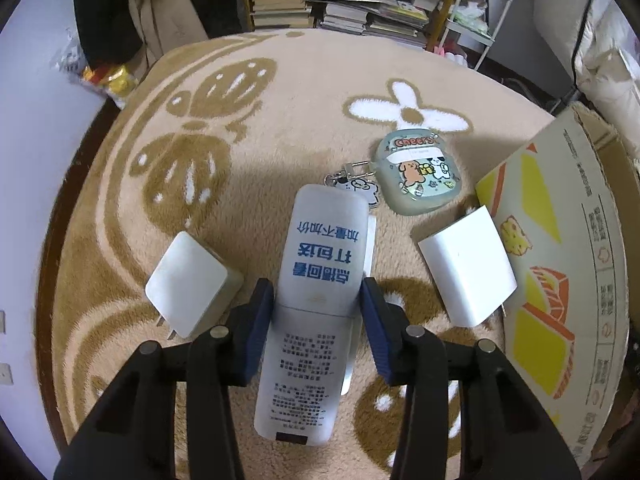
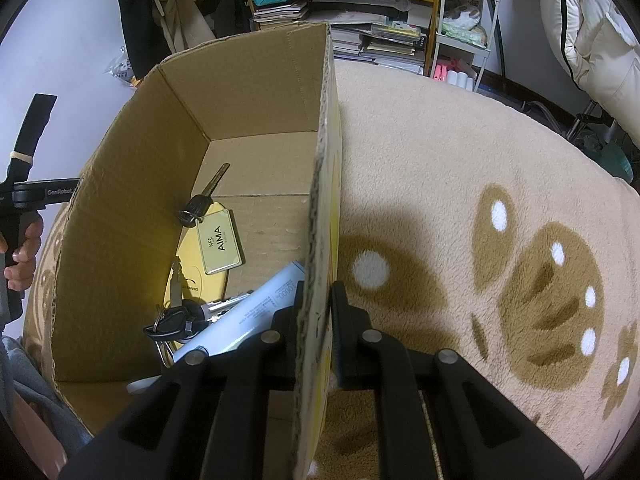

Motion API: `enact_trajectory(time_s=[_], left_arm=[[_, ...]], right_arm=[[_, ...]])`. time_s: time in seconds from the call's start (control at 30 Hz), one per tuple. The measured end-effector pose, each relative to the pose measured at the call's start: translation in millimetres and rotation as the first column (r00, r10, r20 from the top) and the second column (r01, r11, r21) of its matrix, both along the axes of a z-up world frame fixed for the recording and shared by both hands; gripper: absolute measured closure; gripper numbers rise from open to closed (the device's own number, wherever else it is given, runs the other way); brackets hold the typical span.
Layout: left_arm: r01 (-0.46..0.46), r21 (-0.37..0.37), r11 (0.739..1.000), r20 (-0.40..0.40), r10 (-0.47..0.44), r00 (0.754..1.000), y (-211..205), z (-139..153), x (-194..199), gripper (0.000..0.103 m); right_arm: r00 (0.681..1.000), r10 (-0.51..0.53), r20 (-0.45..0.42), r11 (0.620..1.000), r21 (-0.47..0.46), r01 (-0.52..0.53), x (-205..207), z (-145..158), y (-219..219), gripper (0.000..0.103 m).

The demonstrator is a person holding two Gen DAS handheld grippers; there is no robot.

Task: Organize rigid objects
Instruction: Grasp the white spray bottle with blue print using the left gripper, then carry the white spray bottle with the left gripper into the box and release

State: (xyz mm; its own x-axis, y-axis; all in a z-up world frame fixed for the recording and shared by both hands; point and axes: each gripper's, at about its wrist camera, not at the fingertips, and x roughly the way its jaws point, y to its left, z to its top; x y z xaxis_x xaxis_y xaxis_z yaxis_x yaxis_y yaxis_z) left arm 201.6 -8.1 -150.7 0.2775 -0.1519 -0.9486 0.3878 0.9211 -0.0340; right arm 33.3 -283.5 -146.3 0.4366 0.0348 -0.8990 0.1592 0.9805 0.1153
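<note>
A plush beige blanket (image 1: 320, 80) with brown paw prints and a white flower covers the tabletop, and its dark wooden edge shows at the left. Behind it stands a shelf (image 1: 340, 0) stacked with books and papers, a white metal rack (image 1: 480, 8) to its right, clothes hanging at the left and pale bedding at the far right. The left gripper (image 1: 318, 304) has its blue-padded jaws at either side of a frosted white bottle (image 1: 316, 300) with blue print, which lies lengthwise between them; the left pad touches it, while the right pad's contact cannot be told. A white charger (image 1: 188, 288) with prongs lies just left of the bottle, a second white charger (image 1: 468, 268) lies to the right near the printed wall of a cardboard box (image 1: 560, 260), and an earbud case (image 1: 418, 174) with cartoon dogs and a keychain sits beyond the bottle. The right gripper (image 2: 318, 312) has its jaws narrowed onto the box's right wall, one finger inside and one outside. Inside the box lie keys (image 2: 176, 320), a yellow tag (image 2: 219, 242) reading AIMA, a yellow oval piece and a white tube (image 2: 248, 312). A hand (image 2: 24, 248) grips the other handle at the left edge.
</note>
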Motion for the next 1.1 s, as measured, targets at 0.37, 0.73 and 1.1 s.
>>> enact_trajectory(time_s=[0.37,0.73,1.1], left_arm=[[-0.110,0.071,0.991,0.033,0.108,0.994,12,18,-2,0.061],[-0.143,0.079,0.987,0.107,0.134,0.985,12,55,-19,0.061],[-0.099,0.055,0.994,0.230,0.084,0.969,-14,111,-49,0.061]], right_arm=[[1.000,0.001,0.000,1.000,-0.001,-0.001,0,0,0,0.092],[1.000,0.001,-0.001,1.000,-0.001,-0.001,0,0,0,0.092],[1.000,0.002,-0.001,1.000,-0.002,-0.002,0,-1,0,0.092]])
